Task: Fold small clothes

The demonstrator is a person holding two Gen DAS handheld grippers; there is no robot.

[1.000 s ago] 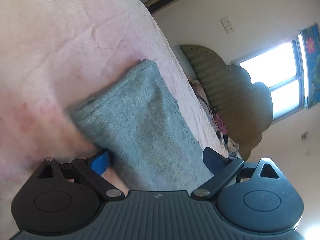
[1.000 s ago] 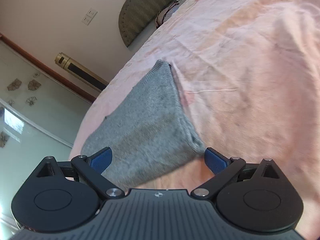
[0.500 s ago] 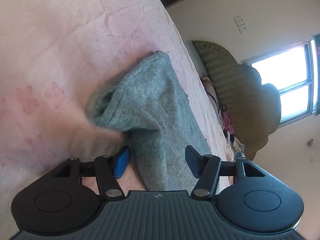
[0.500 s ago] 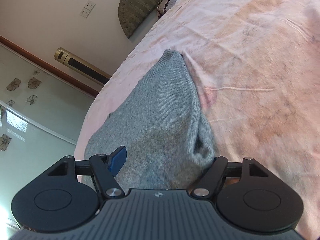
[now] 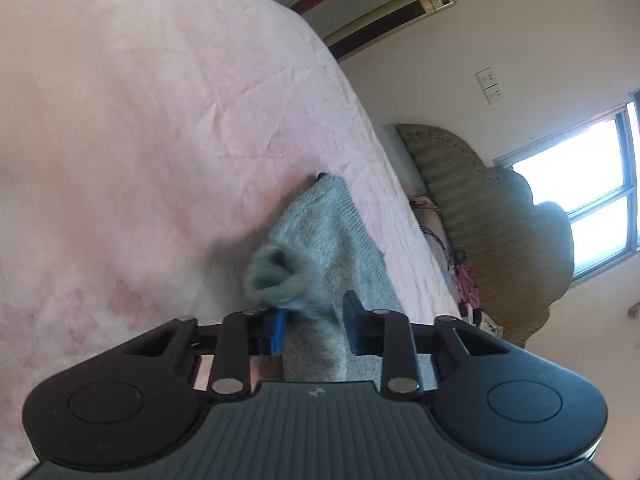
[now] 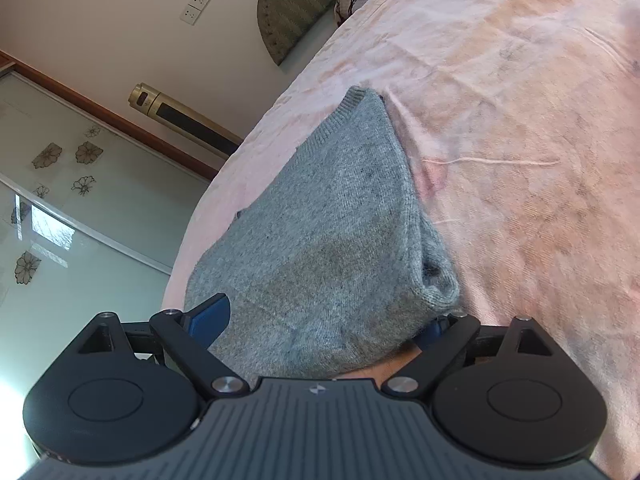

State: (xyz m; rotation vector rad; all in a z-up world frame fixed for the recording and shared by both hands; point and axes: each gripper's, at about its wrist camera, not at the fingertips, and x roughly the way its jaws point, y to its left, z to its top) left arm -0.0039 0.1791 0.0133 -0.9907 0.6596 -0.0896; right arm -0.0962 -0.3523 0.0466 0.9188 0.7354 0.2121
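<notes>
A small grey knit garment [image 5: 340, 232] lies on the pink bed sheet [image 5: 140, 120]. My left gripper [image 5: 314, 320] has its jaws closing on a bunched near corner of the knit, which fills the narrow gap between the blue pads and lifts off the sheet. In the right wrist view the same garment [image 6: 328, 220] spreads wide, its right edge doubled over. My right gripper [image 6: 324, 320] stands wide with its jaws opening. The near hem lies between them and covers the right pad, while the left pad stands beside the cloth.
The pink sheet [image 6: 520, 160] stretches wrinkled to the right. A padded headboard [image 5: 492, 232] with clutter [image 5: 464, 276] stands at the bed's far end under a bright window [image 5: 592, 184]. A gold tower unit [image 6: 180, 120] and a glass sliding door [image 6: 60, 200] lie beyond the bed's edge.
The left jaws went from wide to narrow around the garment's corner, which bunched up and rose. The right jaws narrowed, then widened again, and the garment's hem now sits closer to them.
</notes>
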